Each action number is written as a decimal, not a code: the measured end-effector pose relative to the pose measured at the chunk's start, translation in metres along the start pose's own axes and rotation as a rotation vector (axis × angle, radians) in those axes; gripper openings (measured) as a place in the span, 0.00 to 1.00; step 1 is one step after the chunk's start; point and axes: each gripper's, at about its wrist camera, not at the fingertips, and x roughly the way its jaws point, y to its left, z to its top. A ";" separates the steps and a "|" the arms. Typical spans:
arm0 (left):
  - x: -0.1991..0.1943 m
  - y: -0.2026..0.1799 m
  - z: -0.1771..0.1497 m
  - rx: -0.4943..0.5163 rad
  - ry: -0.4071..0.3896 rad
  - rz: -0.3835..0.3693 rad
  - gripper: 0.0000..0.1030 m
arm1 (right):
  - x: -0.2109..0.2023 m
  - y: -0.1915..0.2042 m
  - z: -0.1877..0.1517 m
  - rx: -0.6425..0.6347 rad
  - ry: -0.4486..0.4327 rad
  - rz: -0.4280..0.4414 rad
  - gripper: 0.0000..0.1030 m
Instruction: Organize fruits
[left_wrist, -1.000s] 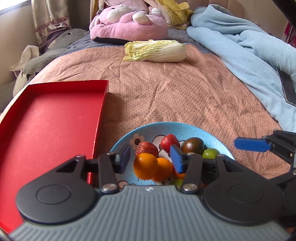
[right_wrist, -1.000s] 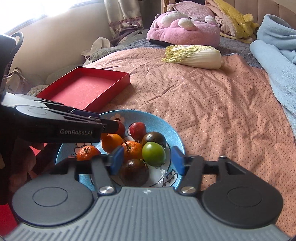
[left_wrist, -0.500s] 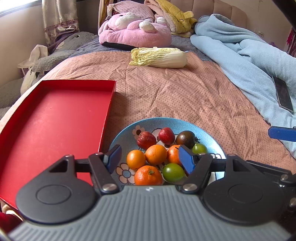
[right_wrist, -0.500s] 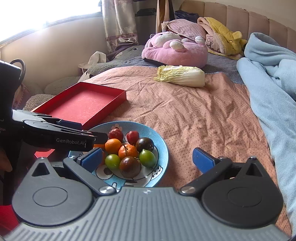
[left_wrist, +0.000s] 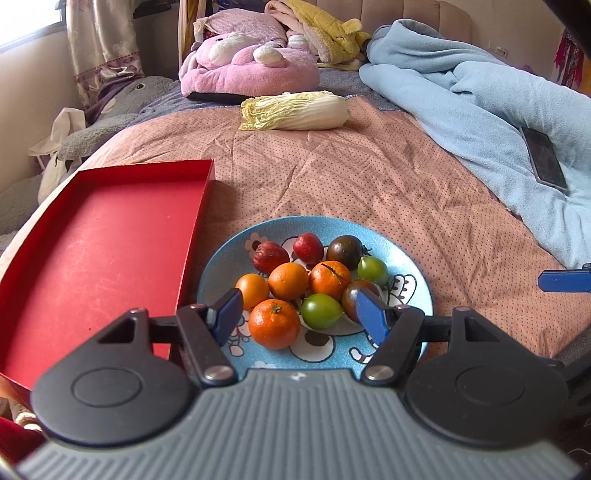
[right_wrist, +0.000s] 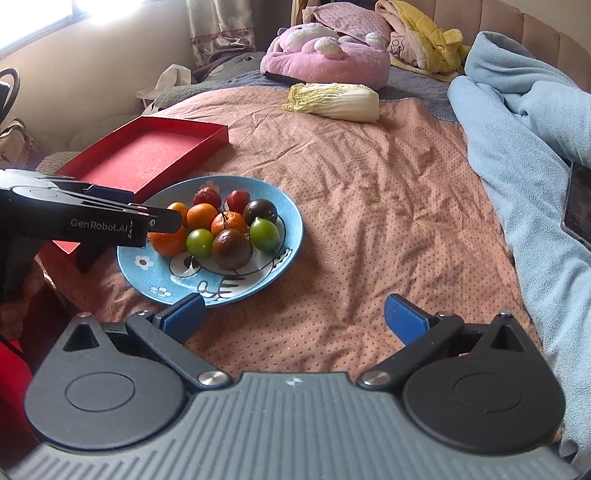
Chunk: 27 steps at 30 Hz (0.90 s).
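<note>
Far to your left the red tray lies empty on the bed, its right wall just beside the blue plate; your left tongs hang over the plate's near side with the jaws spread and nothing between the pads, having just been opening; the fruits all sit on the plate: four orange ones with the nearest mandarin in front, two red fruits at the back, two green tomatoes and two dark tomatoes towards the right; your right tongs are released too, jaws wide over bare bedspread just right of the plate's near rim; beyond lies a napa cabbage by a pink plush; on the far right a light blue blanket carries a phone.
</note>
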 end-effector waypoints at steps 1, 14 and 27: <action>-0.001 -0.001 -0.001 0.007 -0.003 -0.002 0.68 | 0.001 0.002 -0.001 -0.005 0.007 0.002 1.00; -0.007 -0.003 -0.006 0.031 -0.013 -0.007 0.68 | 0.013 0.012 0.001 -0.024 0.050 0.016 1.00; -0.007 -0.009 -0.008 0.064 -0.013 -0.020 0.68 | 0.018 0.014 0.001 -0.027 0.060 0.017 1.00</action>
